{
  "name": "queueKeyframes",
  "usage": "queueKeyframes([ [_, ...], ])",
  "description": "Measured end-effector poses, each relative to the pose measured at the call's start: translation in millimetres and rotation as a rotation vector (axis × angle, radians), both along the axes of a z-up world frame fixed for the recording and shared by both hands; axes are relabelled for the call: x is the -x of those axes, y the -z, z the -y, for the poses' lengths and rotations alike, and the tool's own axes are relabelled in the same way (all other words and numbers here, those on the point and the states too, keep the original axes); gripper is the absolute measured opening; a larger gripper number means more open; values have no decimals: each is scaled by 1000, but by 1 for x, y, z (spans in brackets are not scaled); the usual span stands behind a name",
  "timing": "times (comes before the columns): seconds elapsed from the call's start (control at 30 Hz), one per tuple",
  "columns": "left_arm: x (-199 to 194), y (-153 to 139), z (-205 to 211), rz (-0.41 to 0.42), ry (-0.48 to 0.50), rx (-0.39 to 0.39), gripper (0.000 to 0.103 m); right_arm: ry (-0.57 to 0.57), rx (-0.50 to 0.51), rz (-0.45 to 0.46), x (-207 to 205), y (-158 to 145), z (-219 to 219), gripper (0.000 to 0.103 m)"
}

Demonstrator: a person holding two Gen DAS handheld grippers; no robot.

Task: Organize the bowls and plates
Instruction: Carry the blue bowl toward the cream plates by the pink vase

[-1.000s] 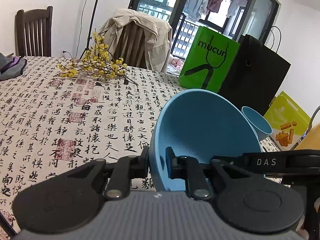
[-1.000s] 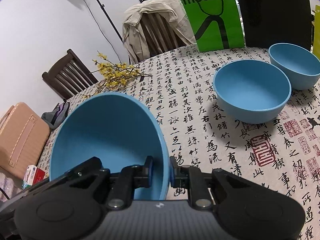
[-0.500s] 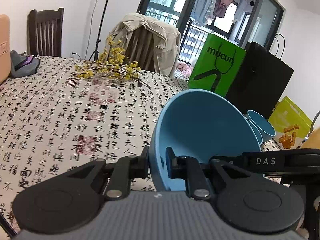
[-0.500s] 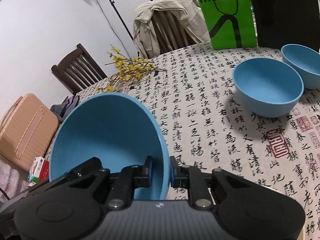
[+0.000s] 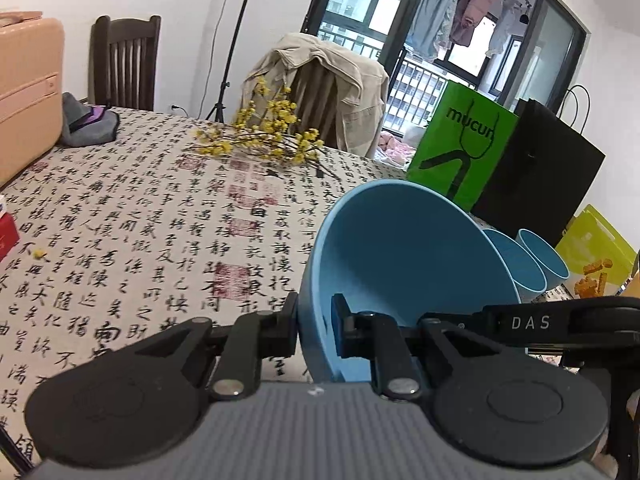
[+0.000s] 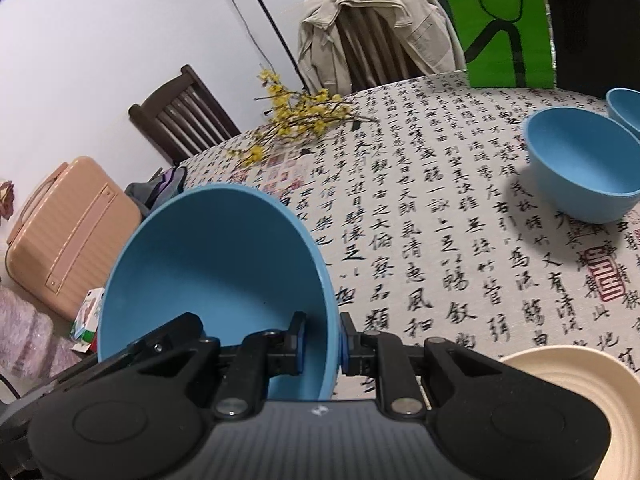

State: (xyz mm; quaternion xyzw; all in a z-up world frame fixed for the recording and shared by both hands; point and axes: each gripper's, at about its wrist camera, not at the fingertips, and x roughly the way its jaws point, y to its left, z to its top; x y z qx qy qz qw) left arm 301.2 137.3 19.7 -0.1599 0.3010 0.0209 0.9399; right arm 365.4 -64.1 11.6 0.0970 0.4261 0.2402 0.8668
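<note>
Your left gripper is clamped on the rim of a large blue bowl, one finger outside the wall and one inside; the bowl sits tilted in the lower centre of the left wrist frame, its opening turned toward the upper right. At its right edge, two more blue bowls show one behind the other, near a black bag and a green "mucun" bag in the upper right. Your right gripper is pinched on the rim of what looks like the same blue bowl, seen lower left of centre in the right wrist frame, tilted with its opening toward the camera. A smaller blue bowl stands upright on the calligraphy tablecloth at right, another blue bowl just behind it at the frame edge. A cream ridged plate lies at lower right, partly hidden by the gripper body. Yellow flower sprigs lie at upper centre, a draped jacket on a chair behind them, a pink suitcase at left.
</note>
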Motion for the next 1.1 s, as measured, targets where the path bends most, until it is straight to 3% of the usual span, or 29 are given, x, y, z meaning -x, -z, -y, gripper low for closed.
queueKeyframes([
  [1.1,73,24,-82,-12,-123,54,17,-170,14,-81,40,27,-88,16],
])
